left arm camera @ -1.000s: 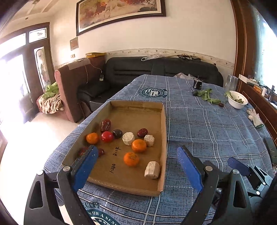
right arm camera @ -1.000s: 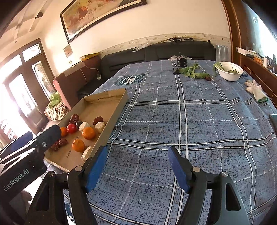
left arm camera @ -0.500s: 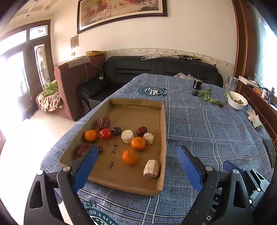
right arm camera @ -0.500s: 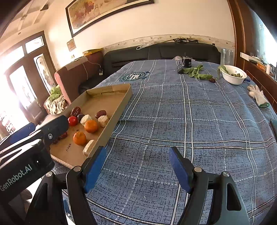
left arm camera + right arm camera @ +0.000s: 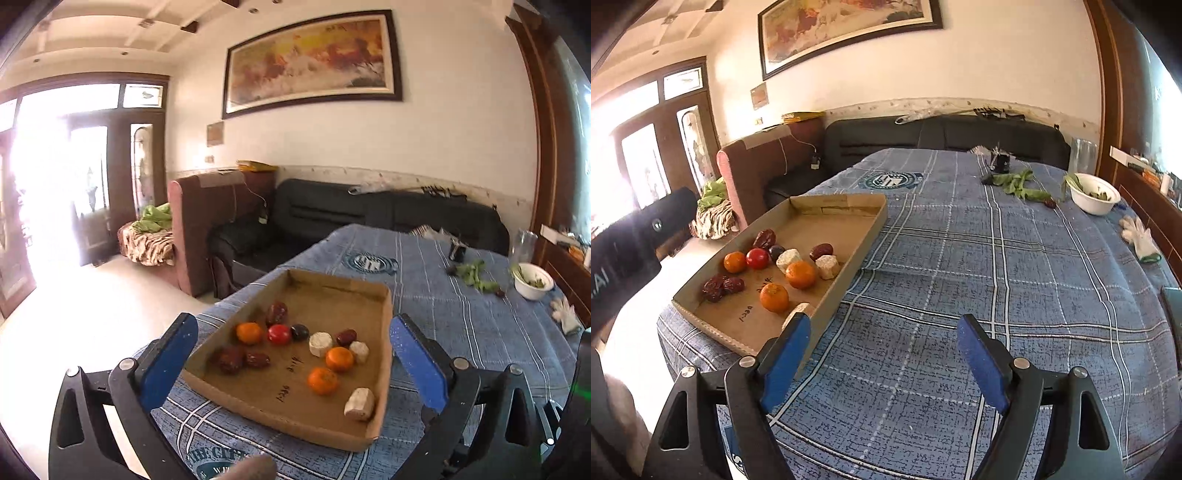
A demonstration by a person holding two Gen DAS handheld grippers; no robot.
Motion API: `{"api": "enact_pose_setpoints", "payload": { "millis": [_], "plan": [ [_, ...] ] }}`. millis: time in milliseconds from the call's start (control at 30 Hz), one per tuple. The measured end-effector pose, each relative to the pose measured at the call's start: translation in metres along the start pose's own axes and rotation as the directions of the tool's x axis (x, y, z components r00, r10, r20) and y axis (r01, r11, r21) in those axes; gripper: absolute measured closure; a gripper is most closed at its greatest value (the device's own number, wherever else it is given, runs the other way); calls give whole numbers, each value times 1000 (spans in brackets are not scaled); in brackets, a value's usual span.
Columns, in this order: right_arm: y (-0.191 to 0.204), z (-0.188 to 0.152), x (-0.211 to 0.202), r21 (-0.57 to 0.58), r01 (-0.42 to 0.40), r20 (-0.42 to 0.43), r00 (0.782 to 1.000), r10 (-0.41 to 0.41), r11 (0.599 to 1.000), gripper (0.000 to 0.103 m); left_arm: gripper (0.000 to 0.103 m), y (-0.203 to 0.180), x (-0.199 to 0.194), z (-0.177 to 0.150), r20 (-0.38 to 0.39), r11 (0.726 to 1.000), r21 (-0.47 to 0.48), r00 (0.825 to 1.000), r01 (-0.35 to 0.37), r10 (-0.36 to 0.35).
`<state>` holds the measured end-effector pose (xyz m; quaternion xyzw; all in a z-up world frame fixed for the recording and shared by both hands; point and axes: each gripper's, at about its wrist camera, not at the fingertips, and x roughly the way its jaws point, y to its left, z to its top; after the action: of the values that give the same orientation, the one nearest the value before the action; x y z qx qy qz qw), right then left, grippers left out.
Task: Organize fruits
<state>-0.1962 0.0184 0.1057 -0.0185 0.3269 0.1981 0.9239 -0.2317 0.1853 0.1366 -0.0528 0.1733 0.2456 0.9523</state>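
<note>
A shallow cardboard tray [image 5: 384,332] sits near the left edge of a table covered with a blue plaid cloth [image 5: 960,277], and all the fruit lies loose inside it. Near the tray's left wall are two dark red dates [image 5: 242,359]; farther in, a row runs from an orange mandarin [image 5: 249,333] through a red cherry tomato [image 5: 279,334] and a small dark plum [image 5: 299,332], with another date [image 5: 277,313] just beyond them. Toward the right wall lie a pale round chunk [image 5: 320,343], one more date [image 5: 346,337], a second pale chunk [image 5: 359,351], two mandarins [image 5: 339,359], and a third pale chunk [image 5: 359,404] in the near right corner.

The left gripper [image 5: 293,363] hangs above the near end of the tray with its blue fingers [image 5: 168,360] wide apart and nothing between them. The right gripper [image 5: 882,358] hovers over bare cloth just right of the tray, fingers likewise spread and empty.

At the far right of the table stand a white bowl [image 5: 1093,201] of greens, loose green leaves [image 5: 1015,184] and a white glove [image 5: 1139,236]; a dark sofa [image 5: 942,140] lies beyond
</note>
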Motion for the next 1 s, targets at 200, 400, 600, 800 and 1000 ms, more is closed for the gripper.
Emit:
{"api": "enact_pose_setpoints", "payload": {
  "millis": [200,400,600,800,1000],
  "plan": [
    [6,-2,1,-26,2,-2,1000,-2,1000,17,0,5,14,-1,-76,999,-21,997,32,-33],
    [11,-4,2,-51,5,-3,1000,-5,999,14,0,4,27,-9,-149,998,-26,987,64,-67],
    [10,-5,7,-58,17,-20,1000,-18,998,13,0,8,34,-12,-186,995,-47,978,86,-93],
    [13,-8,11,-73,28,-34,999,-31,997,13,0,8,41,-15,-213,994,-56,972,93,-103],
    [19,-11,13,-96,33,-36,999,-37,995,12,0,9,44,-19,-235,993,-66,965,100,-113]
  ]
}}
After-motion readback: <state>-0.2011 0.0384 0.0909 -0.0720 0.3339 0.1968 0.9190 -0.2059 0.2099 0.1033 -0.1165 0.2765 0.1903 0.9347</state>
